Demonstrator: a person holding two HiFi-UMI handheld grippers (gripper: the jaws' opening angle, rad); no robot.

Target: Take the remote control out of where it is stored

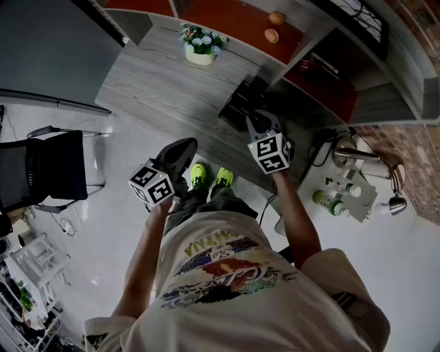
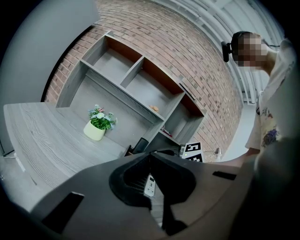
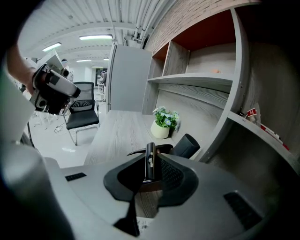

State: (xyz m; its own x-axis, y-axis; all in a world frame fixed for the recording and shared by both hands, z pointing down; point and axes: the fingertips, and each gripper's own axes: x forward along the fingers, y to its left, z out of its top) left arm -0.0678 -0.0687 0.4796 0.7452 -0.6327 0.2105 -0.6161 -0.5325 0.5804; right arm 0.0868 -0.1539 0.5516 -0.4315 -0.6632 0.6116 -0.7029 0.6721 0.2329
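We see the right gripper with its jaws pinching the remote control — a slim dark handset held edge-on and upright, its top end standing past the jaw tips. It sits just on our side of the black holder, which we take to be its storage. Its lower end is hidden in the jaws, so we cannot tell how far it clears the holder's mouth.

To do this step well, we would hold the pinch firm and draw the remote straight up and away from the holder, never tilting it against the rim, and only then swing it aside.

The left gripper hangs well back from the holder, over the floor. Its jaws stand close together on a slim white buttoned thing, apparently pinched.

By our count:
- two grippers
- one dark remote
- one black holder on the tabletop
- one flower pot beyond the holder
- two orange round things on the shelf above the holder
- one chair far from the holder
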